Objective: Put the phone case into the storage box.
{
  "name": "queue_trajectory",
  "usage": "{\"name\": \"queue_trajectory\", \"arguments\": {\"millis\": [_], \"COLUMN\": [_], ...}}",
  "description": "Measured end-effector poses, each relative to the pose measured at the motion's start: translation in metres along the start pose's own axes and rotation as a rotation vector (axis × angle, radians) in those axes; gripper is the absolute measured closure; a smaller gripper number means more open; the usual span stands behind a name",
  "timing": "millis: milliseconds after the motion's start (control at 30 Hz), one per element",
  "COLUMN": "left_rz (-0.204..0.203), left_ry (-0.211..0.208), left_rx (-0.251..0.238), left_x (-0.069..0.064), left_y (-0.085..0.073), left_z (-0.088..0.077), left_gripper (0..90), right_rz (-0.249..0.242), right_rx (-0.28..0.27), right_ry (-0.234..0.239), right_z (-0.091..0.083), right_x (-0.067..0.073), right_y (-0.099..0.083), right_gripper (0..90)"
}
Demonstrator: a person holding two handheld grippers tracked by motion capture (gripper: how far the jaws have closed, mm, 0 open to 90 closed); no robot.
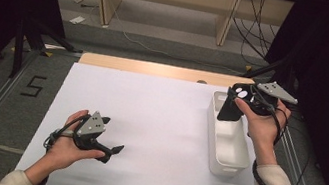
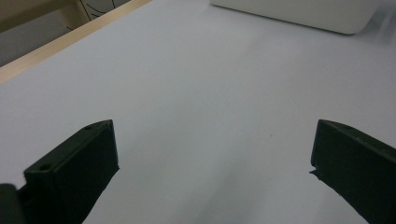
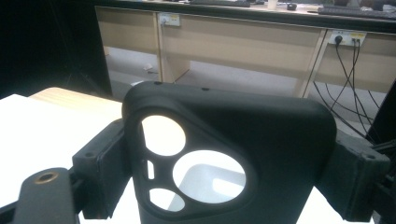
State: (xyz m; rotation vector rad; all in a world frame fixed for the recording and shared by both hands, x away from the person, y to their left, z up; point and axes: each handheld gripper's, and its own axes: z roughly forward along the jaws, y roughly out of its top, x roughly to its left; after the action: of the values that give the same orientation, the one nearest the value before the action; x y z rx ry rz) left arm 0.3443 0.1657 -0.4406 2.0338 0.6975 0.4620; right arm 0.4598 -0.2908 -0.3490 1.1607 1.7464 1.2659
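Note:
My right gripper point(image 1: 241, 99) is shut on a black phone case point(image 1: 229, 109), held upright over the far end of a white bin point(image 1: 227, 151). In the right gripper view the case point(image 3: 280, 135) stands between both pads point(image 3: 100, 158), its camera cut-outs facing me, and the bin's inside shows through them. My left gripper point(image 1: 113, 150) rests low over the white table sheet point(image 1: 148, 115) at the near left, pointing right. In the left gripper view it point(image 2: 212, 154) is open with nothing between its fingers, and the bin point(image 2: 299, 11) lies far ahead.
The white sheet covers most of the wooden table, whose bare edge point(image 1: 156, 69) shows at the back. Metal rails run along both sides. Beyond the table are desk legs and cables point(image 1: 254, 31) on the floor.

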Motion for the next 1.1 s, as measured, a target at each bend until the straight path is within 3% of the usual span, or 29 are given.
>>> {"name": "queue_trajectory", "arguments": {"millis": [1100], "left_rz": [0.002], "left_ry": [-0.002], "left_rx": [0.003], "left_x": [0.000], "left_y": [-0.001], "left_z": [0.001], "left_gripper": [0.2], "right_rz": [-0.007], "right_rx": [0.019], "right_ry": [-0.007], "right_z": [0.015], "right_x": [-0.002], "right_y": [0.001], "right_gripper": [16.0]}}
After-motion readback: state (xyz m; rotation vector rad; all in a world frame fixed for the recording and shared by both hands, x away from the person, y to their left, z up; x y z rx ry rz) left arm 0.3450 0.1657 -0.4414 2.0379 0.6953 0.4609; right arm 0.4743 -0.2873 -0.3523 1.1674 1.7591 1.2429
